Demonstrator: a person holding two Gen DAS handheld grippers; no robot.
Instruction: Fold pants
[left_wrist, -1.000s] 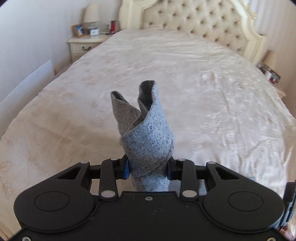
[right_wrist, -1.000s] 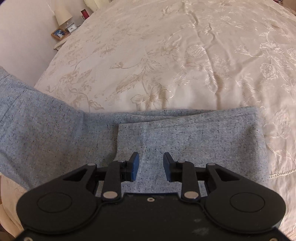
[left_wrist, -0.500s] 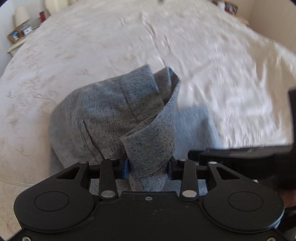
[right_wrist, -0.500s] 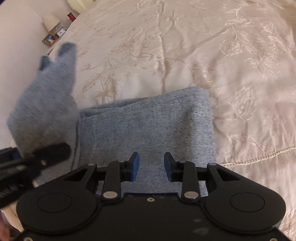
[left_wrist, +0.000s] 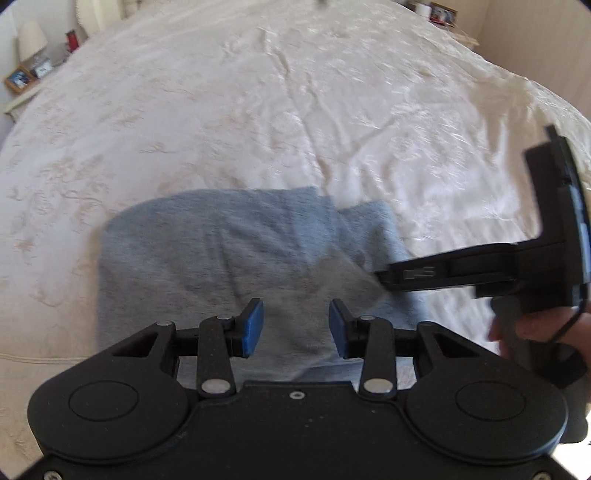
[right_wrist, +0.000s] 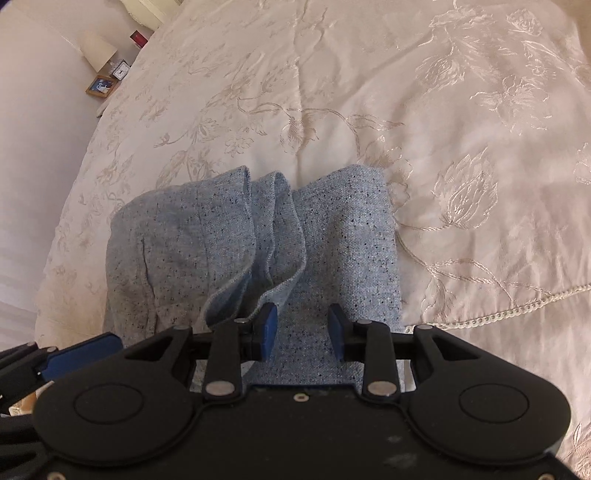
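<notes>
The speckled blue-grey pants (left_wrist: 221, 251) lie folded in a compact bundle near the bed's front edge; in the right wrist view (right_wrist: 332, 236) the leg cuffs lie rumpled on top of the bundle. My left gripper (left_wrist: 296, 328) is open and empty just above the bundle's near part. My right gripper (right_wrist: 303, 332) is open and empty over the near right part of the bundle; it also shows in the left wrist view (left_wrist: 380, 277), reaching in from the right onto the cloth. One blue pad of the left gripper (right_wrist: 85, 350) shows at the lower left of the right wrist view.
The pants rest on a cream floral bedspread (right_wrist: 369, 74) with a corded hem (right_wrist: 498, 310) at the right. A nightstand with a lamp (right_wrist: 98, 53), a framed photo and a red object stands far left. Another nightstand (left_wrist: 439, 14) is at the far right.
My left gripper has opened and let go of the bunched pants end, which now lies on the folded bundle. The right gripper stays open over the bundle.
</notes>
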